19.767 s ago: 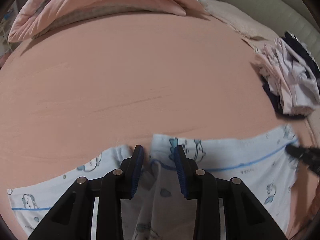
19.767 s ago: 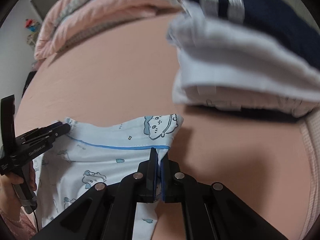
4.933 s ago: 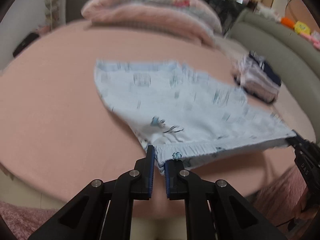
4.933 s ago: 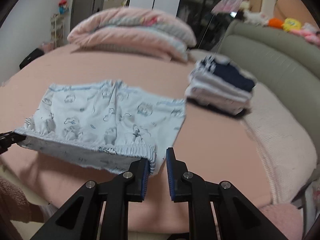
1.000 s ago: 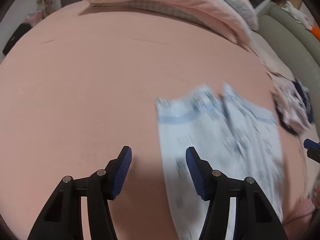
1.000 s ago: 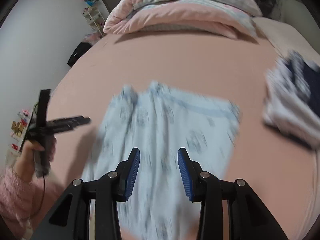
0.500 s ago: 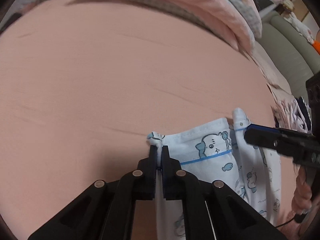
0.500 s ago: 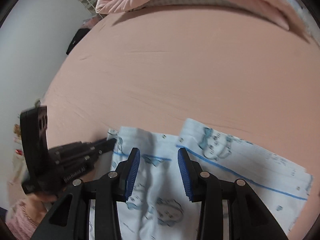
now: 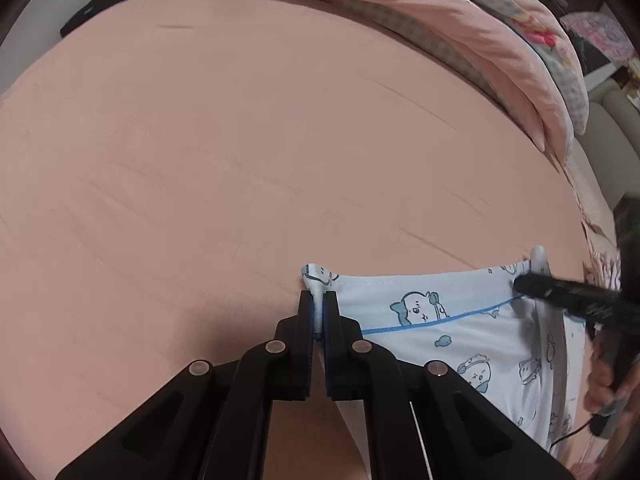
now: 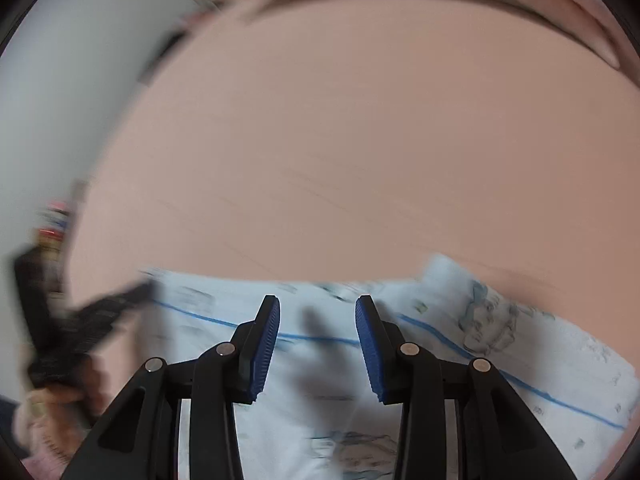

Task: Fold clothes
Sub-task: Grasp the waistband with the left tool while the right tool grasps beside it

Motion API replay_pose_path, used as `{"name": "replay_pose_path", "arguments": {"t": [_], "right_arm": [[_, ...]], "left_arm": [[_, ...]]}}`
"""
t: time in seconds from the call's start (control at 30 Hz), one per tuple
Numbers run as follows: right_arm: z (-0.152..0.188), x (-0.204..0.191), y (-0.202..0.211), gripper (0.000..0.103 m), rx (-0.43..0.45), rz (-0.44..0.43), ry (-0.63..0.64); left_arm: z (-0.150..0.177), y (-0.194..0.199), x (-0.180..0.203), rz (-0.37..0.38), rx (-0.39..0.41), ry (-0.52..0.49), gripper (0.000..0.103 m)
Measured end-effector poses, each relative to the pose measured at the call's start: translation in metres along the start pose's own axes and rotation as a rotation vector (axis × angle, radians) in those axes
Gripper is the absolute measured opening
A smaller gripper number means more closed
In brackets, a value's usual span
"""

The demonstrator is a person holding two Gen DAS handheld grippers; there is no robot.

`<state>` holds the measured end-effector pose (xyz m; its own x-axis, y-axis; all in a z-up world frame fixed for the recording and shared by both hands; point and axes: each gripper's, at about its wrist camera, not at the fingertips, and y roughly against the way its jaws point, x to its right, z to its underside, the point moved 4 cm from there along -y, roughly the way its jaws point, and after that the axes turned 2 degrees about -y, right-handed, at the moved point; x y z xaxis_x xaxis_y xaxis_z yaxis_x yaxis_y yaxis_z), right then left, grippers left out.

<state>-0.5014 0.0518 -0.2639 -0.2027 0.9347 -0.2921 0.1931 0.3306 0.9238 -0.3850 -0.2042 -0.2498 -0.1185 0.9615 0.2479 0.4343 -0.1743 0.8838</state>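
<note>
Light blue shorts with cartoon prints and a blue stripe (image 9: pixel 448 320) lie on the pink bed sheet (image 9: pixel 240 160). My left gripper (image 9: pixel 319 304) is shut on the far left corner of the shorts' leg hem. My right gripper (image 10: pixel 318 320) is open, hovering just above the middle of the shorts (image 10: pixel 520 344); its tip also shows in the left wrist view (image 9: pixel 520 282) over the hem near the crotch. The left gripper appears blurred in the right wrist view (image 10: pixel 140 294) at the shorts' left corner.
A folded pink quilt (image 9: pixel 460 24) lies along the far side of the bed. A grey-green padded headboard (image 9: pixel 612 136) stands at the right. The right wrist view is motion-blurred.
The left gripper keeps its grip on the hem corner and has shifted slightly. The right gripper stays open and has moved left and lower over the shorts.
</note>
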Motion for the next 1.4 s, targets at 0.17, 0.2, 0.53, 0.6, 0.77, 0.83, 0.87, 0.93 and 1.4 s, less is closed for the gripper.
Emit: {"name": "replay_pose_path", "arguments": {"t": [0.17, 0.2, 0.53, 0.6, 0.77, 0.83, 0.87, 0.93, 1.4], "right_arm": [[0.011, 0.034, 0.018, 0.034, 0.032, 0.057, -0.057], [0.01, 0.035, 0.022, 0.034, 0.039, 0.086, -0.038], [0.006, 0.008, 0.0, 0.04, -0.007, 0.202, 0.12], [0.011, 0.002, -0.005, 0.04, -0.016, 0.232, 0.14], [0.017, -0.024, 0.0, 0.04, 0.036, 0.252, 0.213], [0.018, -0.035, 0.007, 0.04, 0.087, 0.274, 0.246], [0.019, -0.04, 0.008, 0.04, 0.093, 0.268, 0.26], [0.021, -0.046, -0.003, 0.04, 0.053, 0.24, 0.271], [0.023, -0.053, -0.004, 0.0, 0.092, 0.025, 0.086]], "left_arm": [[-0.001, -0.005, 0.005, -0.012, -0.009, -0.054, 0.003], [-0.002, -0.006, 0.006, -0.009, -0.011, -0.056, 0.003], [-0.008, 0.002, 0.005, 0.066, -0.006, -0.031, 0.003], [-0.006, -0.001, 0.004, 0.064, -0.007, -0.034, 0.003], [-0.007, 0.001, 0.009, 0.04, -0.002, -0.059, 0.003], [-0.01, 0.004, 0.008, 0.035, 0.001, -0.067, 0.003], [-0.012, 0.005, 0.007, 0.032, 0.002, -0.072, 0.003], [-0.022, -0.01, 0.019, 0.016, -0.003, -0.082, 0.003], [-0.027, -0.015, 0.03, -0.002, 0.041, -0.139, 0.004]]}}
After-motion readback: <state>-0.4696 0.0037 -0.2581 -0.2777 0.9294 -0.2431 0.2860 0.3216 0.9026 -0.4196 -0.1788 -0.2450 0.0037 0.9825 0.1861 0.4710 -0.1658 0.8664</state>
